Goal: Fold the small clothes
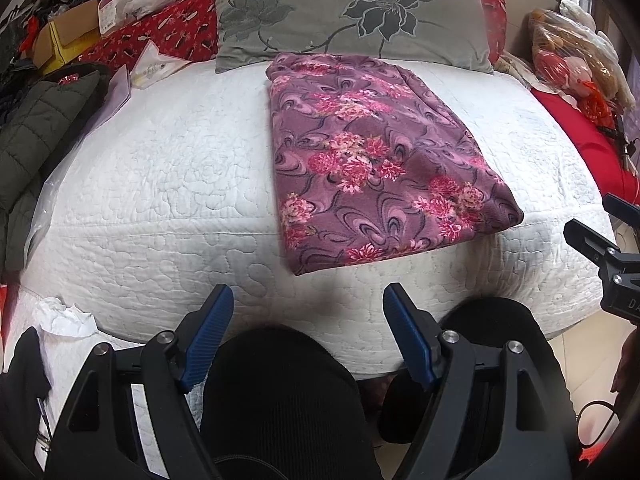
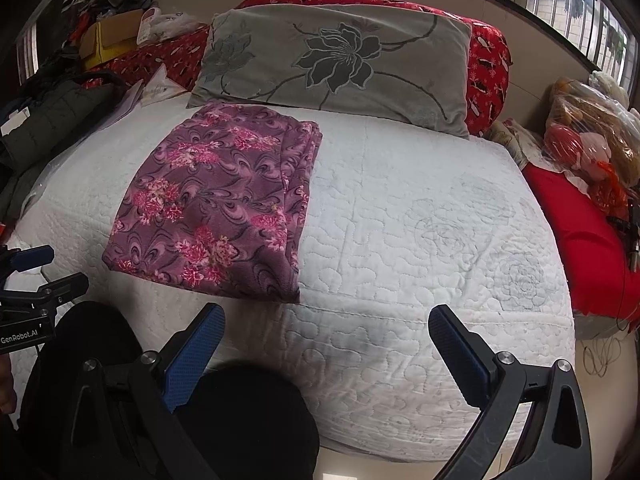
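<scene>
Left wrist view: left gripper spread wide, empty, held back over the knees. Purple floral garment lies in a folded rectangle on the white quilt, its far end near the pillow, likely parked flat to hold its creases.

Right wrist view: right gripper likewise spread, empty, off the bed edge; garment sits to its left.

Both my wrist cameras sit low at the bed's foot edge, facing the grey pillow. Left view looks from further left; both share the purple floral garment and quilt.
</scene>
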